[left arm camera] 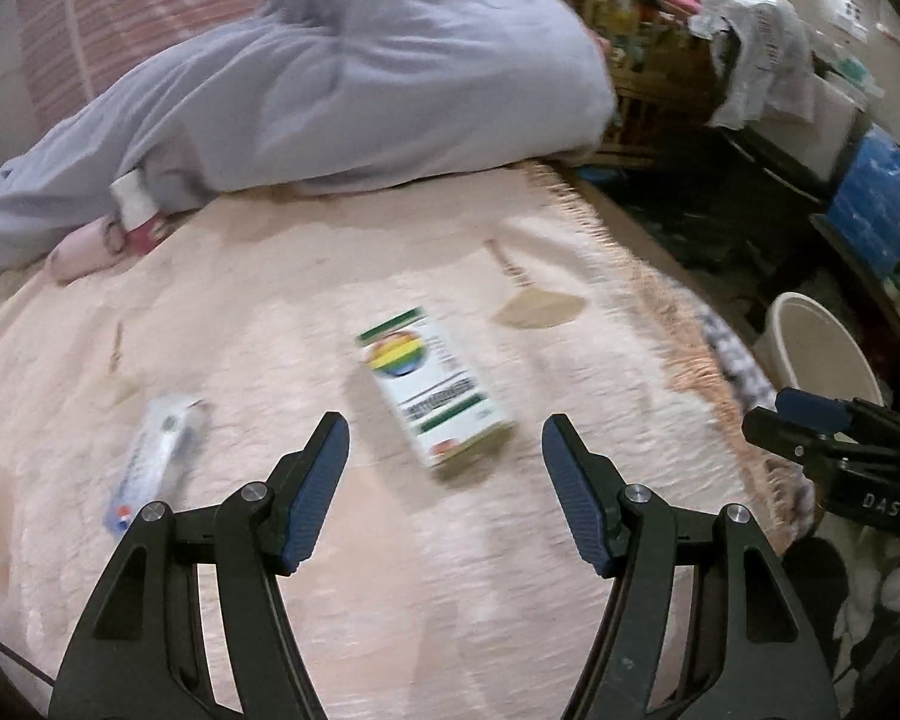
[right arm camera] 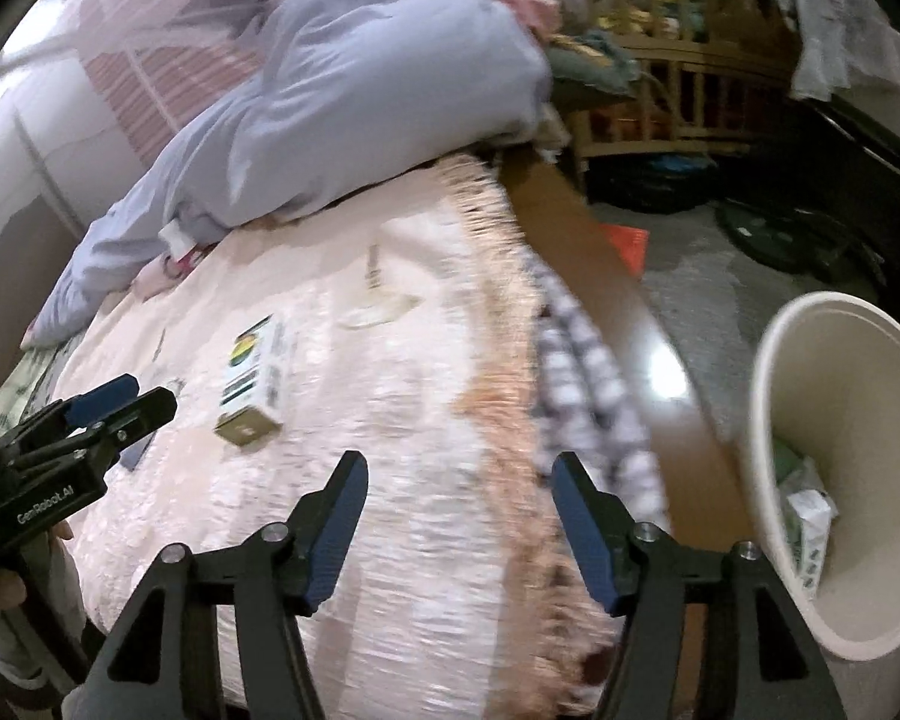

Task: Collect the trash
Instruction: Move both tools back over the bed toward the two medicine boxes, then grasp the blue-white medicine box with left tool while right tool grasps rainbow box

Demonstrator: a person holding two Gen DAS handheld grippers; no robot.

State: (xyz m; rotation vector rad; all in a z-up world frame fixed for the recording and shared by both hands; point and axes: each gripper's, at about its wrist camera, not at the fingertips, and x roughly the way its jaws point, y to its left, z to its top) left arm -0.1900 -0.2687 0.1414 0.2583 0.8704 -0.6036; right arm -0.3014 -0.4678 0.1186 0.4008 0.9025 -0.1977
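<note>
A white box with rainbow stripes and green bands (left arm camera: pixel 435 387) lies flat on the pink blanket, just ahead of my open, empty left gripper (left arm camera: pixel 445 441). It also shows in the right wrist view (right arm camera: pixel 252 381). A white and blue wrapper (left arm camera: pixel 153 459) lies to the left of the left gripper. My right gripper (right arm camera: pixel 459 483) is open and empty over the blanket's fringed edge. A cream trash bin (right arm camera: pixel 834 480) stands on the floor to its right, with green and white packaging inside. The bin also shows in the left wrist view (left arm camera: pixel 816 348).
A lavender duvet (left arm camera: pixel 330 78) is heaped at the far end of the bed. A tan paper piece (left arm camera: pixel 537 300) lies on the blanket. A wooden bed rail (right arm camera: pixel 576 228) runs beside the fringe. Wooden shelving (right arm camera: pixel 660 72) and dark clutter stand beyond.
</note>
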